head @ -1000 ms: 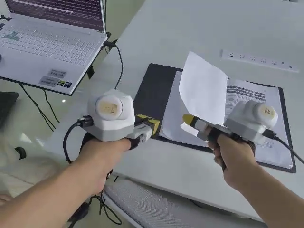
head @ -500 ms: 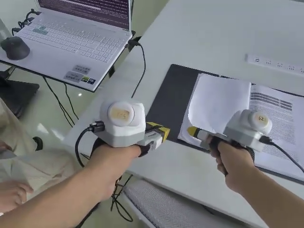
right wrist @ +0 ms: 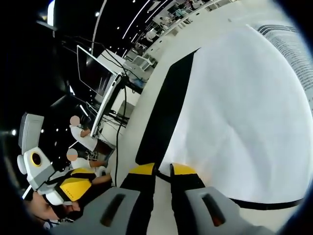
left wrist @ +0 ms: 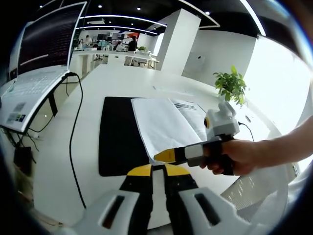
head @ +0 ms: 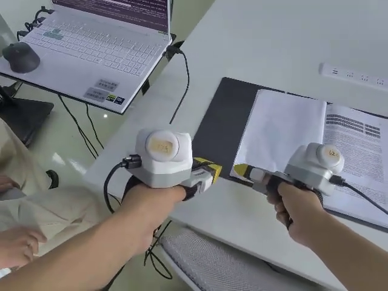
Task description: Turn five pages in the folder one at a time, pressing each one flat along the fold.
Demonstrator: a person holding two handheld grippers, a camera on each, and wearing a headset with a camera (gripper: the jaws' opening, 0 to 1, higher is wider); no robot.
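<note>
A black folder (head: 219,124) lies open on the white table, also seen in the left gripper view as a folder (left wrist: 117,142). A blank white page (head: 282,130) lies turned over onto its left half, nearly flat. The printed page (head: 357,145) shows on the right half. My right gripper (head: 241,171) is at the blank page's near left corner. In its own view the right gripper (right wrist: 163,171) is shut on the edge of that page (right wrist: 244,112). My left gripper (head: 212,170) hovers shut just left of it, over the folder's near edge, holding nothing.
An open laptop (head: 97,48) and a mouse (head: 21,57) sit on a lower desk at the far left, with a black cable (head: 182,79) running to the laptop. A white power strip (head: 354,76) lies behind the folder. A grey mesh chair seat (head: 200,260) is below the table edge.
The page that the right gripper held up in the air has swung over to the left and come down nearly flat on the folder. The head camera has shifted; the left gripper keeps its place.
</note>
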